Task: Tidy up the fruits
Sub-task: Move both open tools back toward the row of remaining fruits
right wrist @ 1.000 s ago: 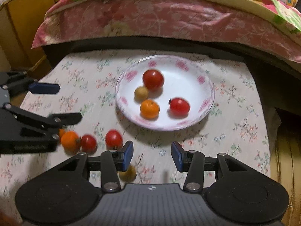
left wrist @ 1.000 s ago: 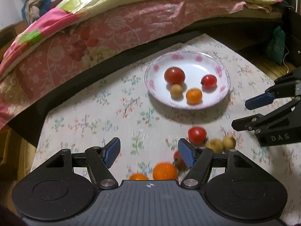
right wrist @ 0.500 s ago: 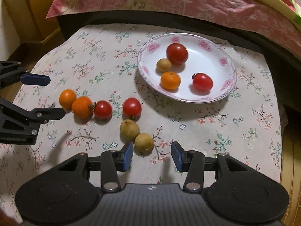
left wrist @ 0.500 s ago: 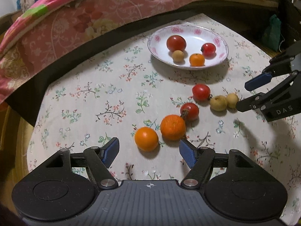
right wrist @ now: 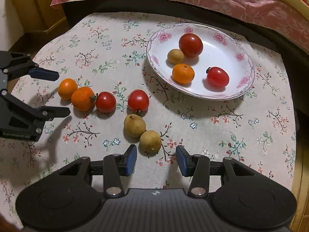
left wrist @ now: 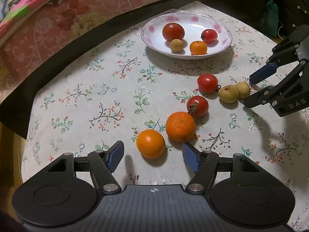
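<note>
On the floral tablecloth lies a row of loose fruit: two oranges (left wrist: pixel 150 143) (left wrist: pixel 180 126), two tomatoes (left wrist: pixel 197 106) (left wrist: pixel 207 83) and two brown fruits (left wrist: pixel 228 93) (left wrist: pixel 243 89). My left gripper (left wrist: pixel 152 150) hovers over the nearer orange, which lies just ahead of its closing jaws and untouched by the pads. My right gripper (right wrist: pixel 156 150) stands open with the nearest brown fruit (right wrist: pixel 150 141) just ahead of its fingers. The white flowered plate (right wrist: pixel 249 81) at the back holds two tomatoes, an orange and a brown fruit.
A bed with pink floral bedding (left wrist: pixel 77 19) and a dark frame runs behind the small table. The table edge drops off close at the left (left wrist: pixel 23 135) and right (right wrist: pixel 295 135). A green bag (left wrist: pixel 268 19) sits at the back right.
Both grippers have sunk and tipped downward toward the table. The loose fruits, half hidden behind the fingers a second ago, now lie in full view ahead of them.
</note>
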